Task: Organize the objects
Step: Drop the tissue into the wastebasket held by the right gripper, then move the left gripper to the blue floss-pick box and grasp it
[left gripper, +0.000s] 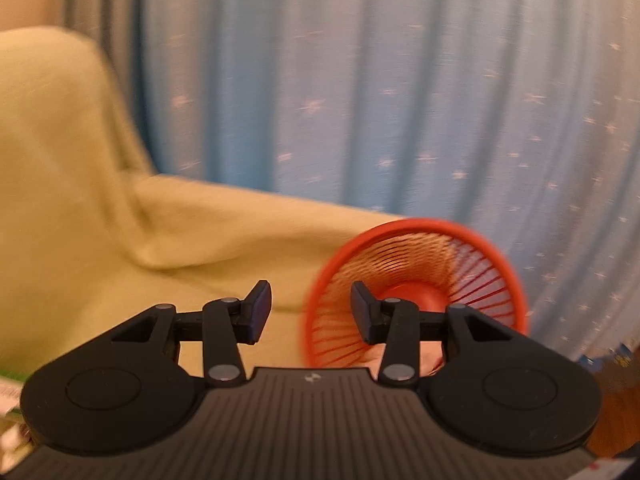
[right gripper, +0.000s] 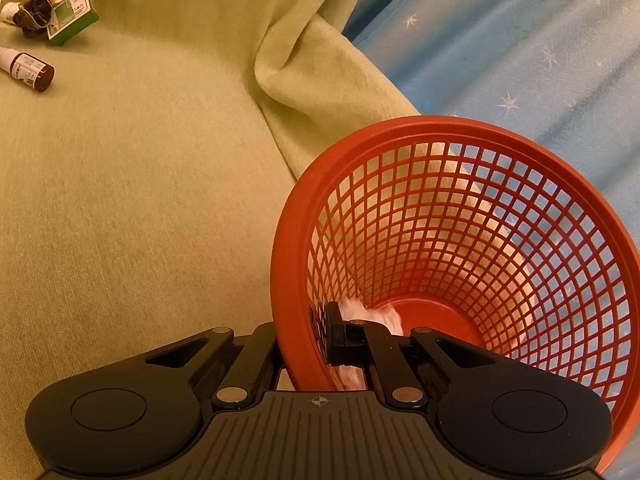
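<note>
A red mesh basket (right gripper: 440, 126) lies tipped on the yellow-green sofa cover (right gripper: 140, 200), its mouth facing me. My right gripper (right gripper: 316, 334) is shut on the basket's near wall, one finger inside and the other outside behind the rim. A pale pink fluffy thing (right gripper: 386, 316) lies in the basket by the inner finger. In the blurred left wrist view the basket (left gripper: 484, 276) stands just behind and right of my left gripper (left gripper: 311, 312), which is open with nothing between its fingers. A green box (right gripper: 70, 4), a brown bottle (right gripper: 30, 72) and a dark bundle (right gripper: 34, 14) lie far off on the sofa.
A blue curtain with pale stars (left gripper: 400, 80) hangs right behind the basket and the sofa's edge. The sofa's draped back (left gripper: 60, 140) rises at the left. A white tube (right gripper: 8, 10) lies beside the dark bundle.
</note>
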The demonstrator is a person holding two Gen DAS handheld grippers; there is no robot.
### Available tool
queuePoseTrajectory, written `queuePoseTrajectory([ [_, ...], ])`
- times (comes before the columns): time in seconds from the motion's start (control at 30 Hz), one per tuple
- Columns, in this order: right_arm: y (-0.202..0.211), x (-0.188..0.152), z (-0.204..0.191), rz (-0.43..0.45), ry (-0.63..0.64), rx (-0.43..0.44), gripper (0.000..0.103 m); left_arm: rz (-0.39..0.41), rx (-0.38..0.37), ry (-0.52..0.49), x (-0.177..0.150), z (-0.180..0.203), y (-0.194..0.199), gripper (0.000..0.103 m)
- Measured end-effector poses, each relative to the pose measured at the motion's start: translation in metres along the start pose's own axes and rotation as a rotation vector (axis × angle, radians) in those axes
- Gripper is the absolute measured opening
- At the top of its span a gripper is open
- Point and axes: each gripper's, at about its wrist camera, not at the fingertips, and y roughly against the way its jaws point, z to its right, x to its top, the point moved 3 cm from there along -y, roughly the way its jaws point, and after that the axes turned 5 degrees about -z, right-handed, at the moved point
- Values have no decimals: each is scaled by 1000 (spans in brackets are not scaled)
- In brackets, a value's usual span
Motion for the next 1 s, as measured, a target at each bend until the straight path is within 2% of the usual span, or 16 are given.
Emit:
queuePoseTrajectory([
  [0.23, -1, 1, 0, -1, -5, 2, 1, -18, 259, 148, -52, -90, 53, 42],
  [0.37, 0, -1, 0, -1, -5, 3, 1, -27, 378, 260, -83, -142, 84, 45],
  [0.5, 1, -2, 0, -1, -6, 2, 1, -32, 483, 332, -114, -176, 110, 53],
  [0.6, 1, -2, -3, -5, 6, -2, 1, -58, 553, 378, -141, -194, 119, 54],
  [0.77, 0, -4, -6, -9, 20, -5, 1, -118, 610, 434, -183, -208, 117, 55],
  [0.93, 1, -5, -6, -10, 20, -5, 1, -151, 585, 468, -210, -207, 98, 59],
  [1.0, 1, -5, -6, -9, 21, -5, 1, -157, 574, 432, -213, -204, 89, 66],
])
